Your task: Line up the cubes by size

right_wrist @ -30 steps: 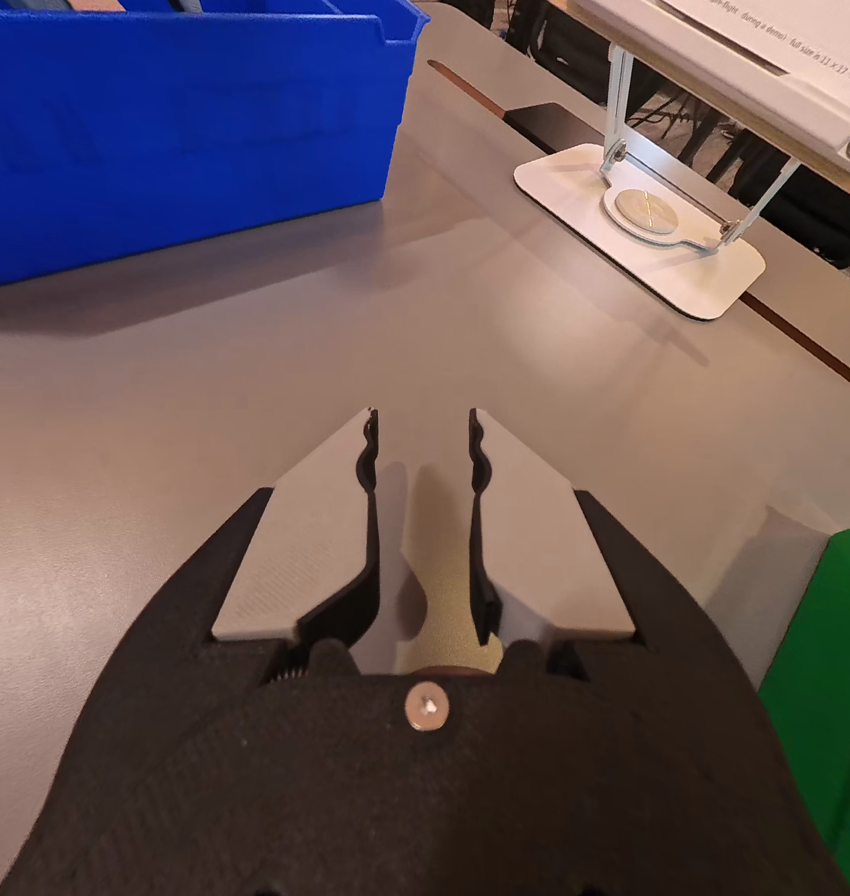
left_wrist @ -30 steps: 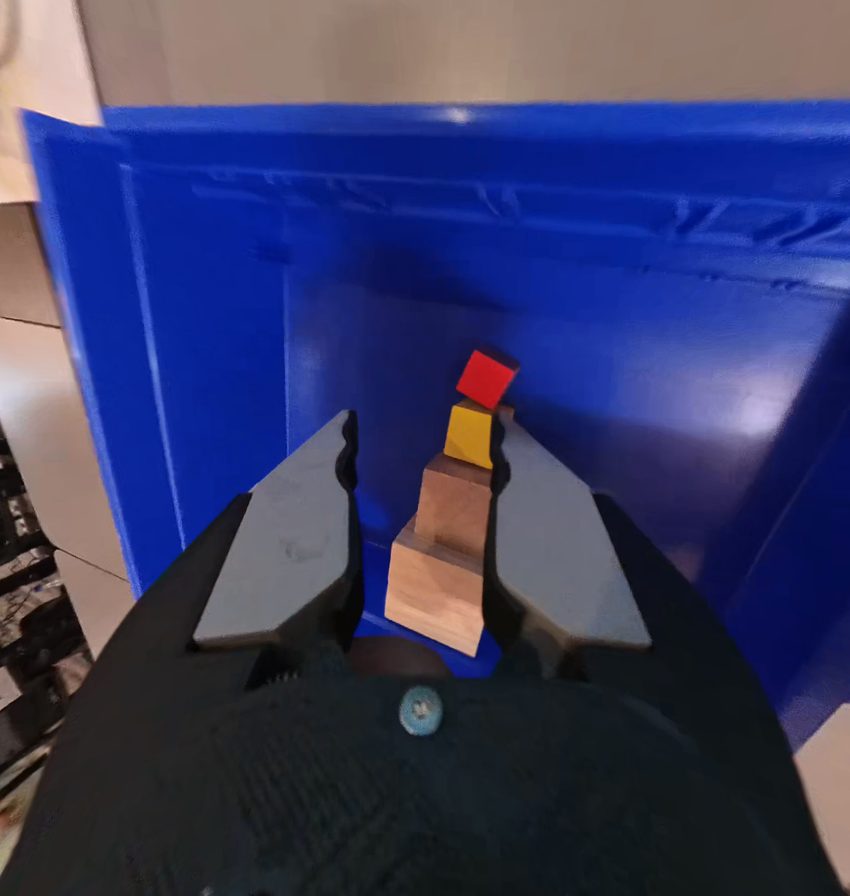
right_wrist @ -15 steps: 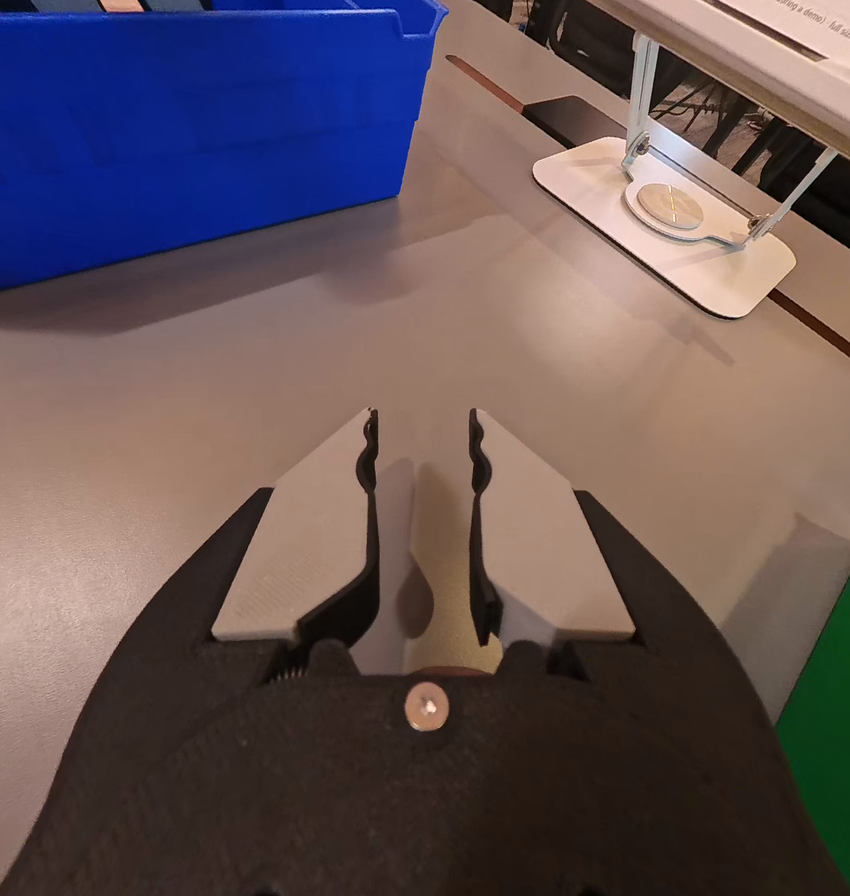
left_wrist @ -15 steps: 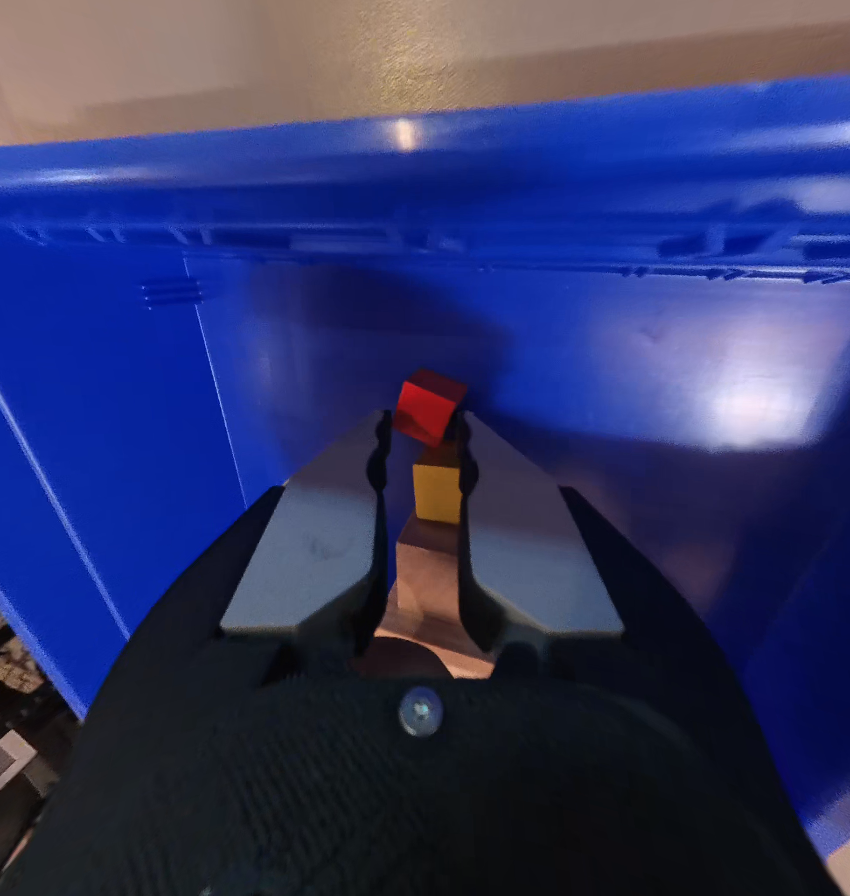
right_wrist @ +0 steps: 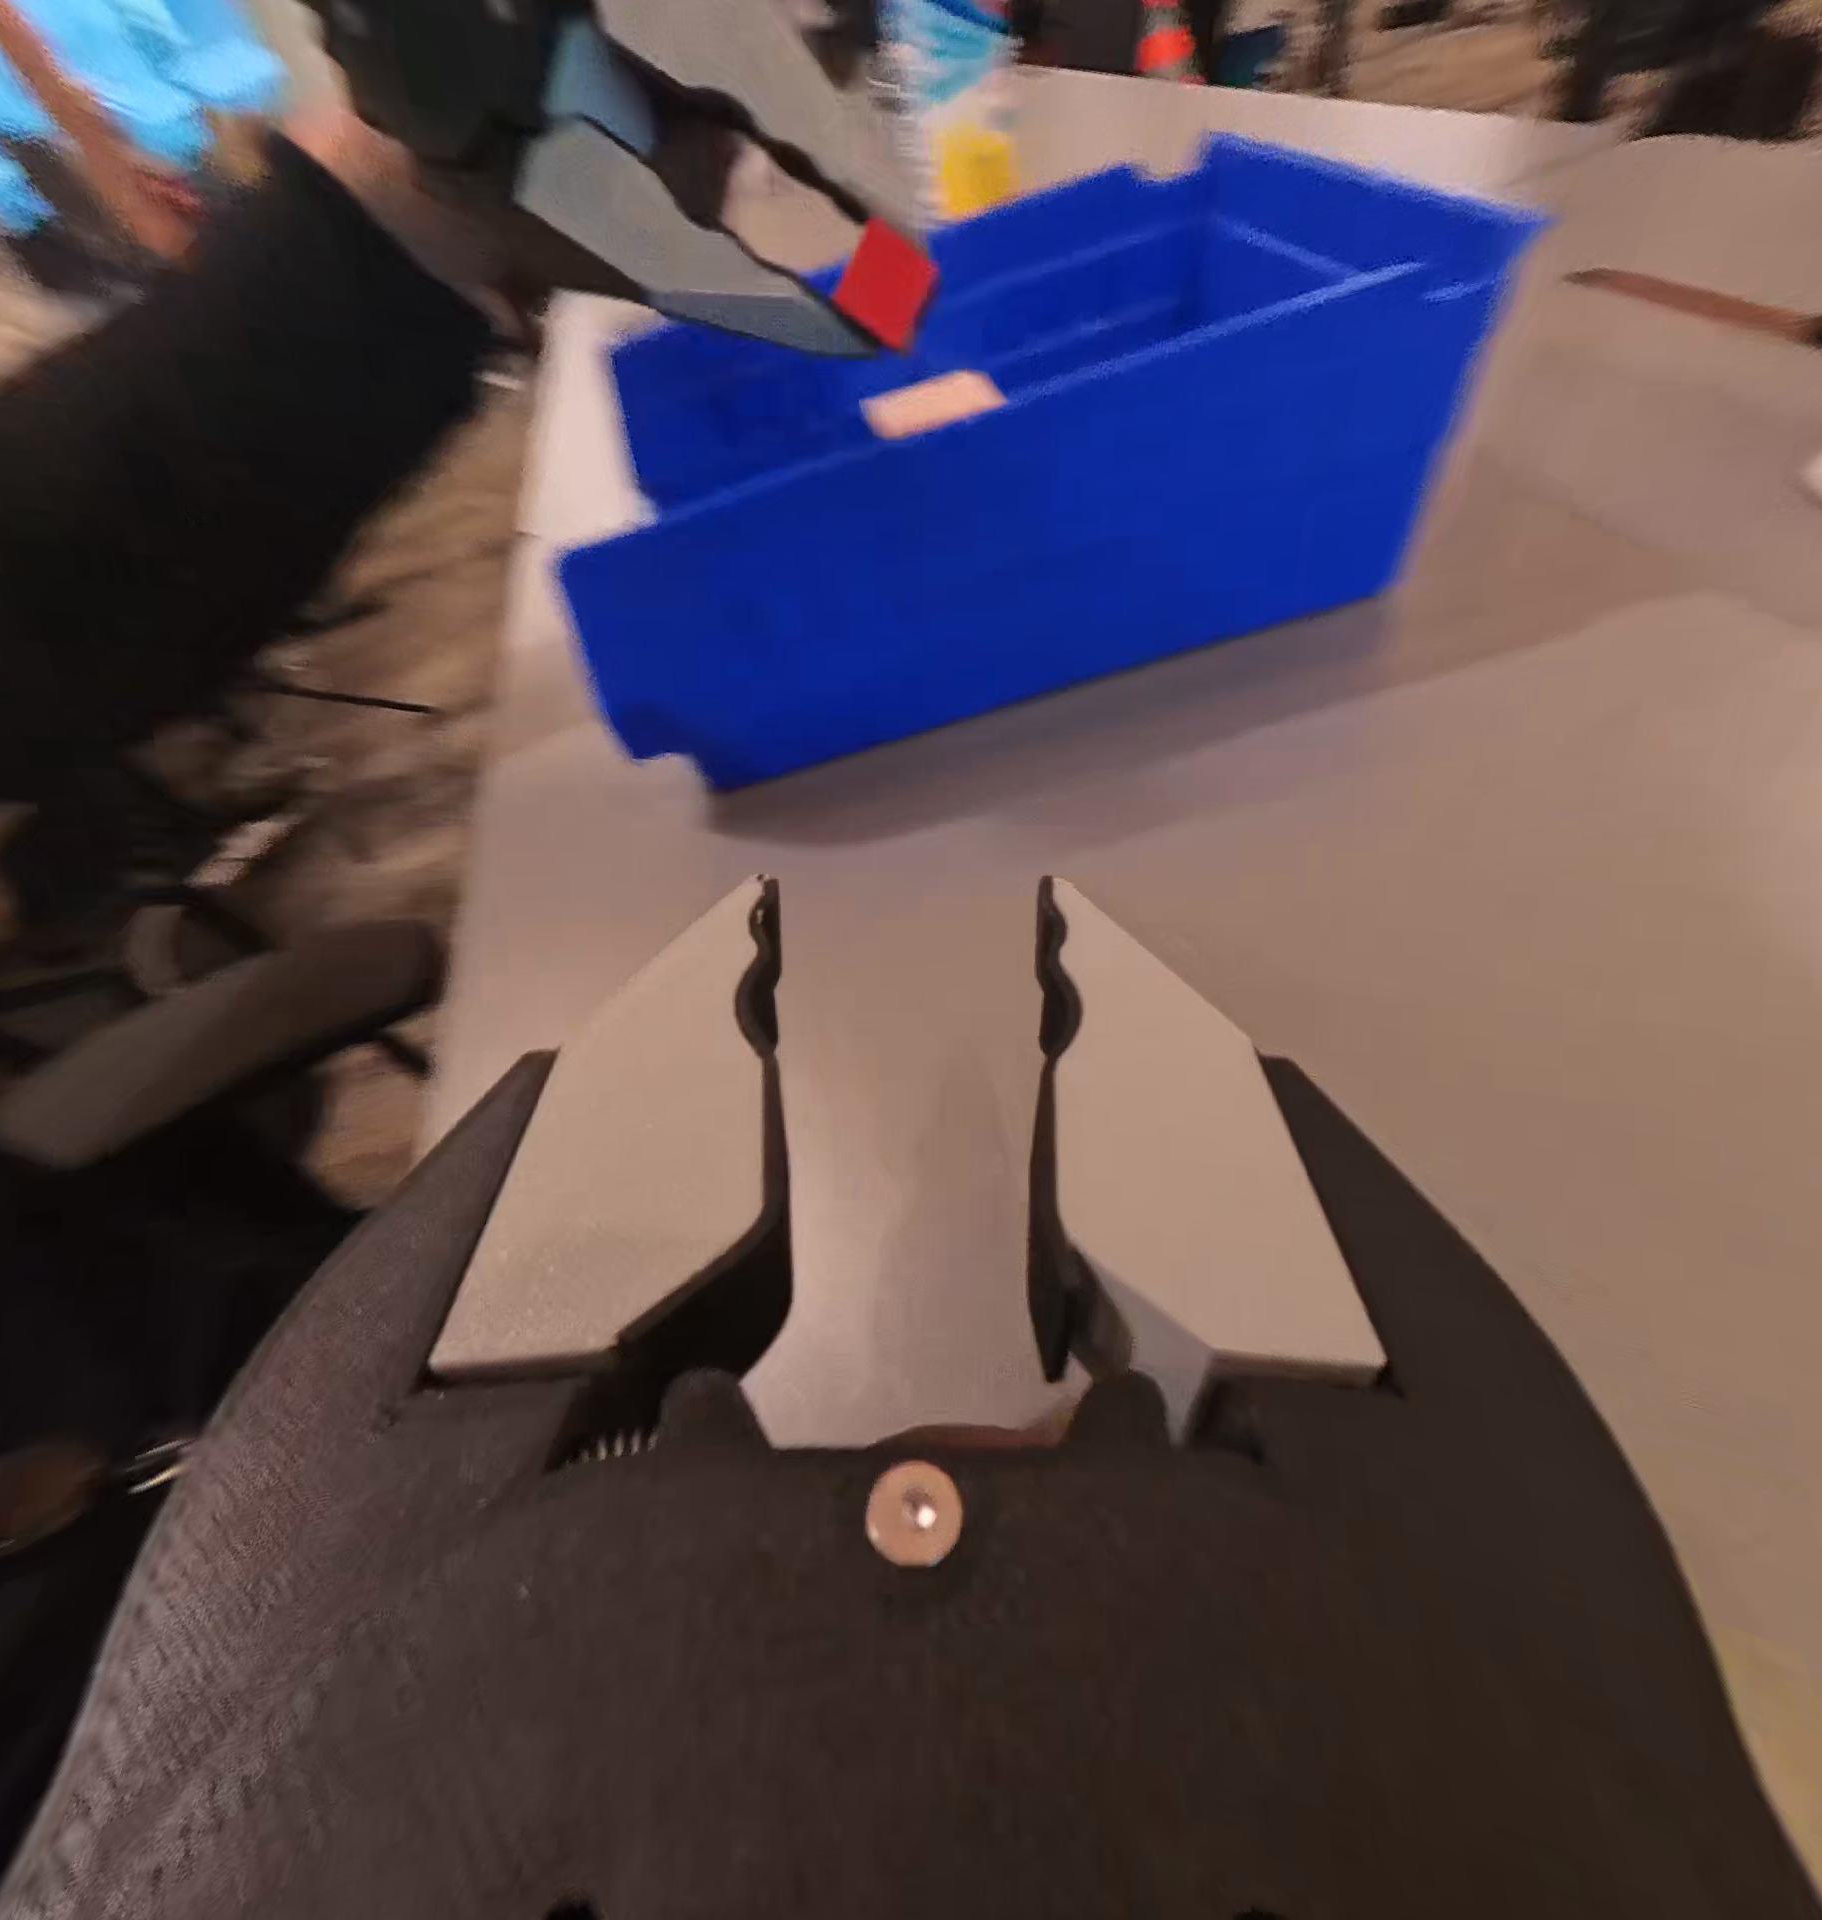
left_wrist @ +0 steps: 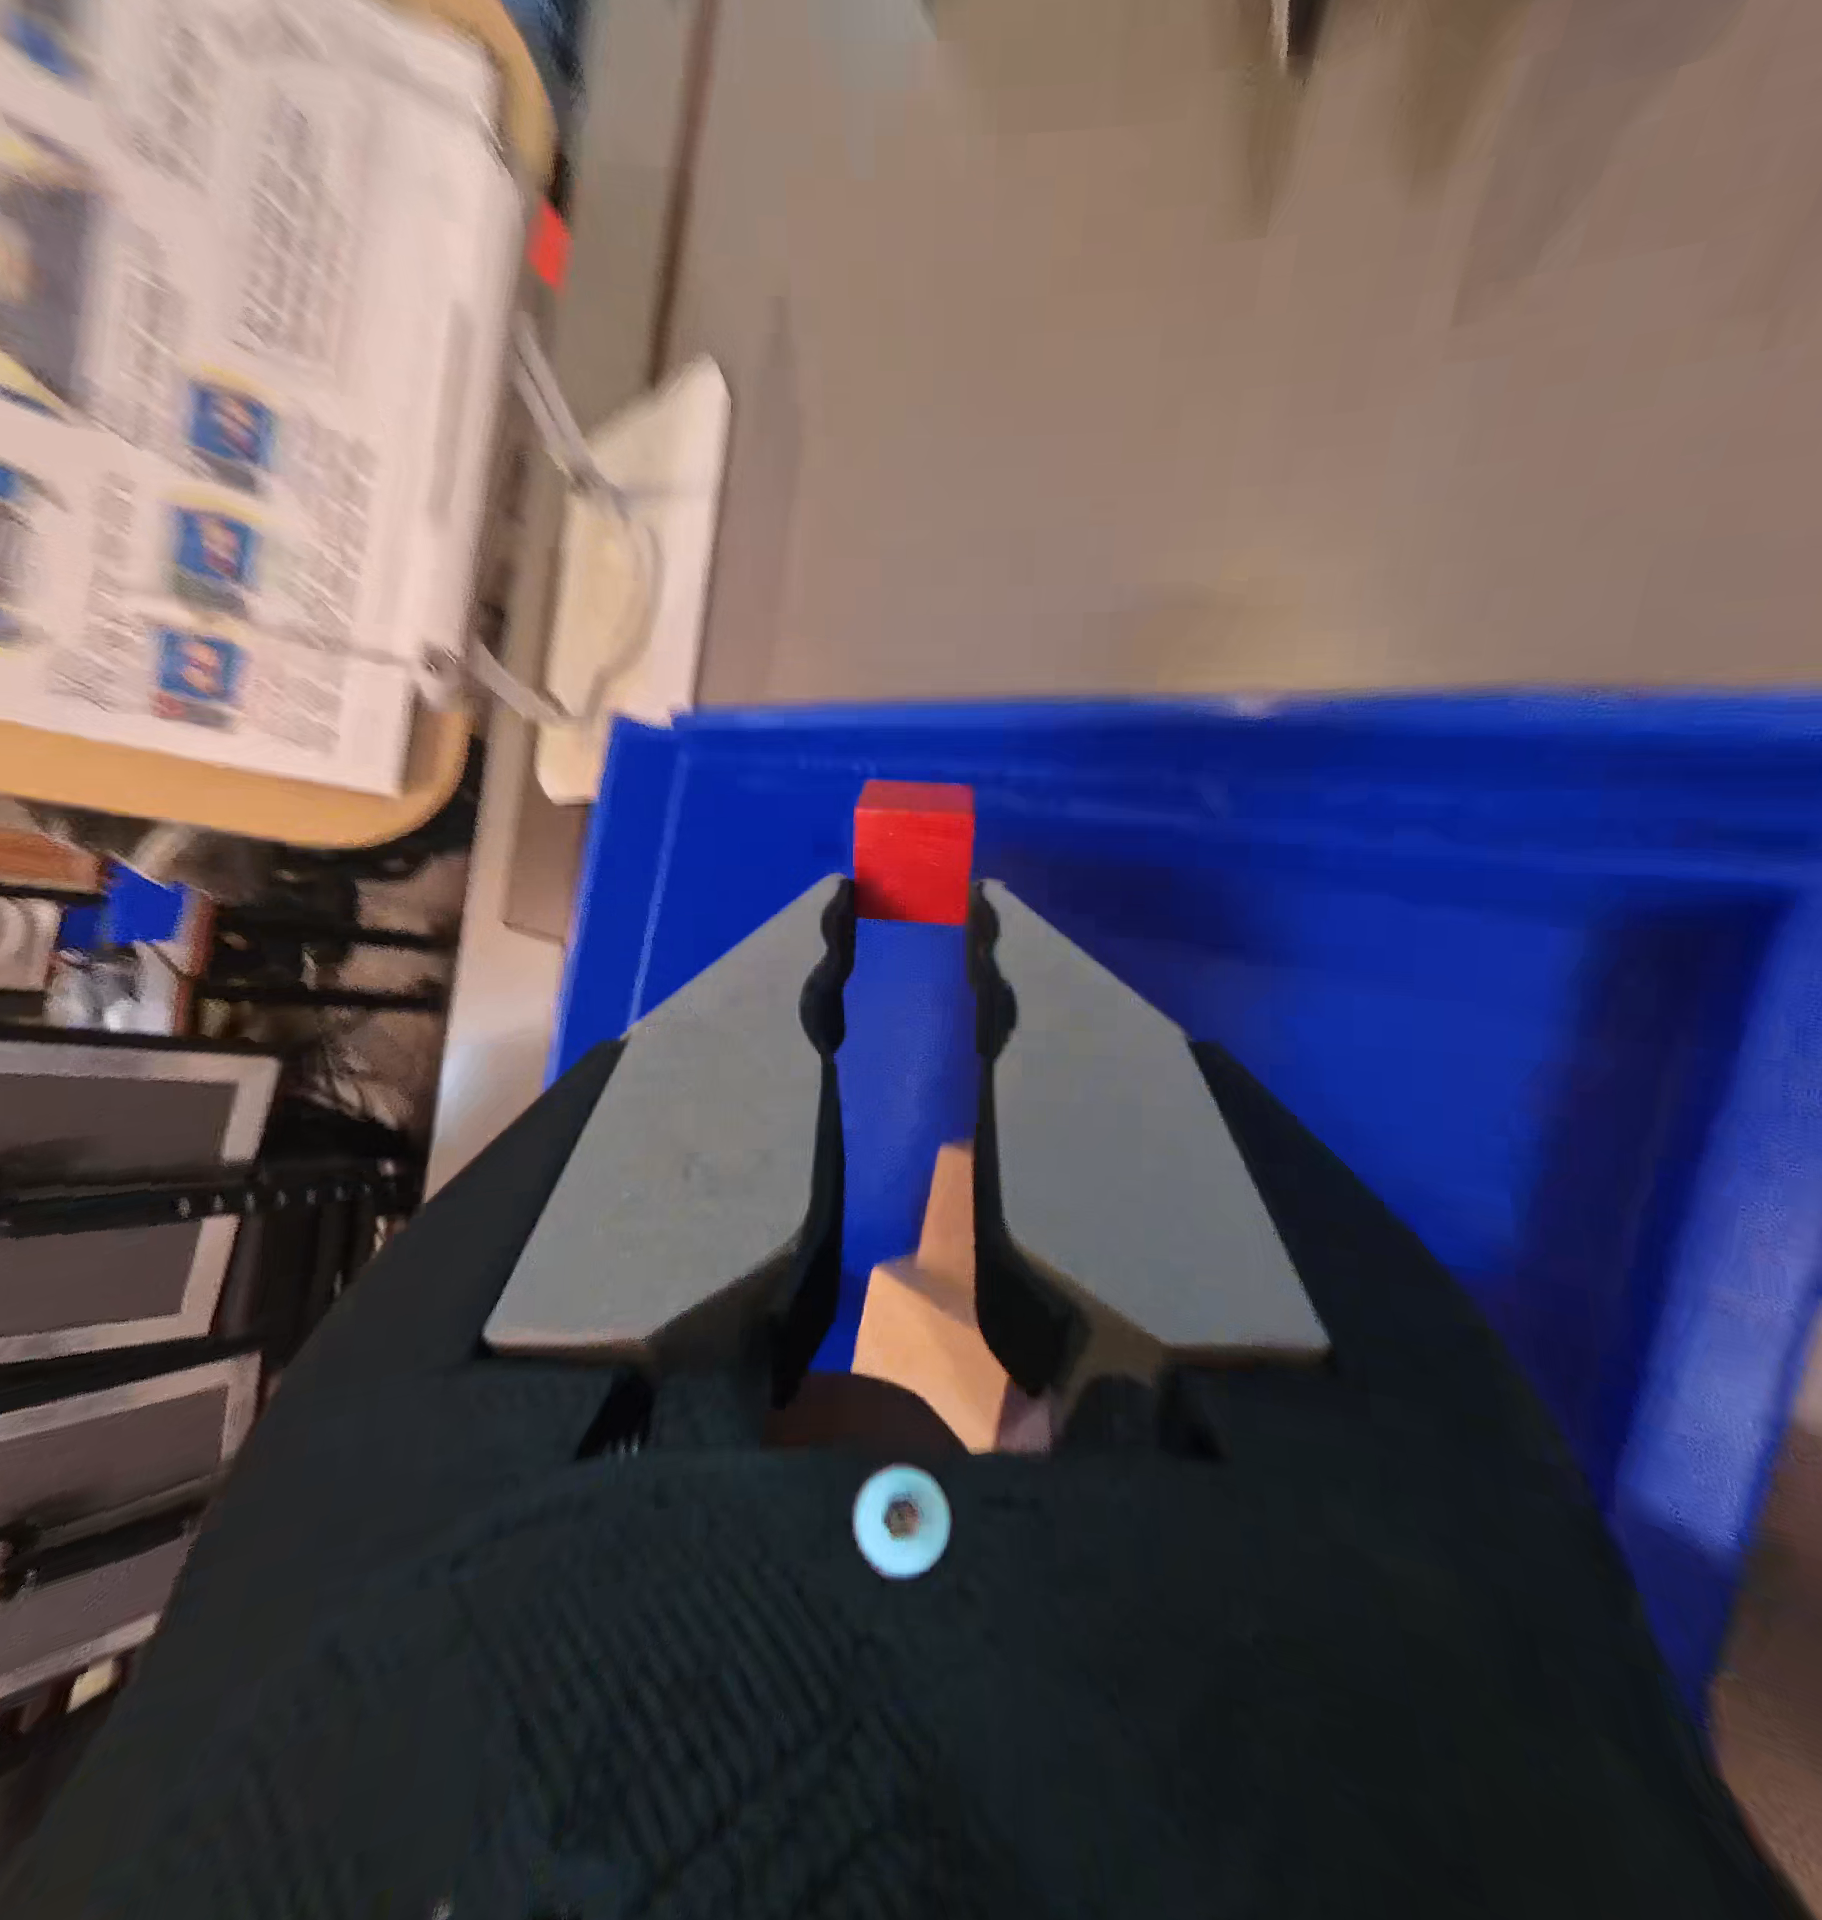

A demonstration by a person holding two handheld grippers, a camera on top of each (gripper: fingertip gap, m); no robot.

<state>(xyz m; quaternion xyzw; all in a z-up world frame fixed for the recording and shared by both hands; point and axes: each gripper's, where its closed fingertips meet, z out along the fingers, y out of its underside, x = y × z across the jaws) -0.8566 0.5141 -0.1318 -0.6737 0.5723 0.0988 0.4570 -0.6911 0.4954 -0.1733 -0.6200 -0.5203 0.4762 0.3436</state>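
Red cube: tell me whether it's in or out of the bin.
Out. The left claw holds the red cube above the bin's rim.

A blue plastic bin [right_wrist: 1042, 540] with a lengthwise divider stands on a grey desk [right_wrist: 1406, 935]. Beyond its far rim in the left wrist view, a white stand with a flat base [left_wrist: 626, 582] holds a printed sheet [left_wrist: 190, 416], both heavily blurred. Dark drawer fronts with metal handles [left_wrist: 86, 1278] sit off the desk's edge, and a yellow object [right_wrist: 974, 166], too blurred to identify, lies behind the bin.
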